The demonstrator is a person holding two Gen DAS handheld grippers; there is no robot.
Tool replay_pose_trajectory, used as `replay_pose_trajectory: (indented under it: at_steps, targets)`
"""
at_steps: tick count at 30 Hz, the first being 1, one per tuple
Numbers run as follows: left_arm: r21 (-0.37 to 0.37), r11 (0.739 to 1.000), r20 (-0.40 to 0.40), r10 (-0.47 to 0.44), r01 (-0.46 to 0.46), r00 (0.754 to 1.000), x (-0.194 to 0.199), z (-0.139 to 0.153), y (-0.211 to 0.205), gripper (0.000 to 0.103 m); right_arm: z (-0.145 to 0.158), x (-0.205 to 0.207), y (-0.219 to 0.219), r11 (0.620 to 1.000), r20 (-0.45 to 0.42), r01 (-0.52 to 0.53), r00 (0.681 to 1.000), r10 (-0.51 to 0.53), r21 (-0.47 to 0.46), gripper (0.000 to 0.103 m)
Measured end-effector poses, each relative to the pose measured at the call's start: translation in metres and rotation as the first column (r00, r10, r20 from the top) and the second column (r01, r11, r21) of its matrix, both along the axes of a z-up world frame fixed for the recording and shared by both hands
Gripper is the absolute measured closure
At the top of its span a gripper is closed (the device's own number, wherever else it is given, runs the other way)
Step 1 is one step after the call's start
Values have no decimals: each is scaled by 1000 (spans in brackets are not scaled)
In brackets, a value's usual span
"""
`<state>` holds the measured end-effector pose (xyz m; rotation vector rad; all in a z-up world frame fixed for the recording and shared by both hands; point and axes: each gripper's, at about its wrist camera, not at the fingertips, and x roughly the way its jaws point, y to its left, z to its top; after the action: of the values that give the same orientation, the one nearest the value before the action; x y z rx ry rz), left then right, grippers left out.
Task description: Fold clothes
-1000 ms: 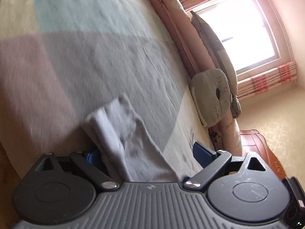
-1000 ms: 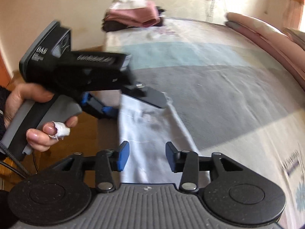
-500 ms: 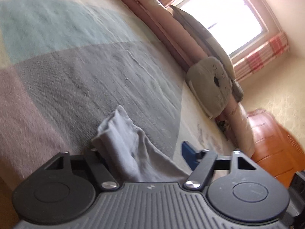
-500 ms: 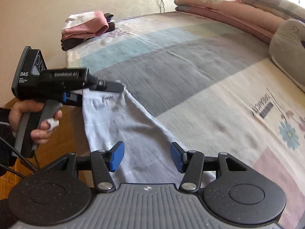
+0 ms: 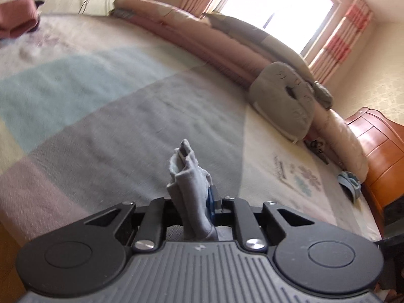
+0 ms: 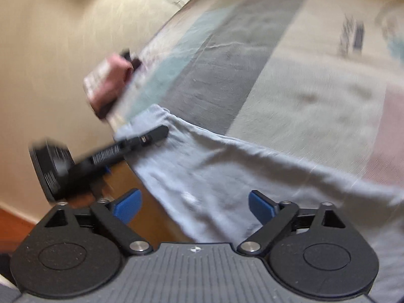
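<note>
Garment (image 6: 214,174) runs 10 to 4 across our right claw (image 6: 194,204), jaws opening around it, pads clear; left claw (image 5: 195,197) closing, clamping its far corner.

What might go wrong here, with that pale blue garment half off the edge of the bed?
1. The left gripper, jaws closing, pinches only a bunched corner of the pale blue garment; a tug might pull it free.
2. The right gripper, jaws opening, grips nothing, so the cloth hanging past the bed edge could slide to the floor.
3. One-sided lifting may crease the fold.
</note>
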<state>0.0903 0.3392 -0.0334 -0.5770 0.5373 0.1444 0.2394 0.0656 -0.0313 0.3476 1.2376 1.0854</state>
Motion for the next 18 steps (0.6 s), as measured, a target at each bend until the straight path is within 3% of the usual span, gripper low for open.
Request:
replay_pose_trajectory:
  at_steps: [3,9,18]
  targets:
    - [1,1000,20,-16,16,1000,0,7,-1,90,-12,12,-3,993,-139,88,987,-76,78,0]
    - [-12,999,31,-31,32,999,-1,6,-1,90,-34,35,2,969,-295,225,937,-187,99,0]
    - [-34,998,54,-44,46,998,-7,6,1,90,-45,58,18,948,-321,319,898,-301,2,0]
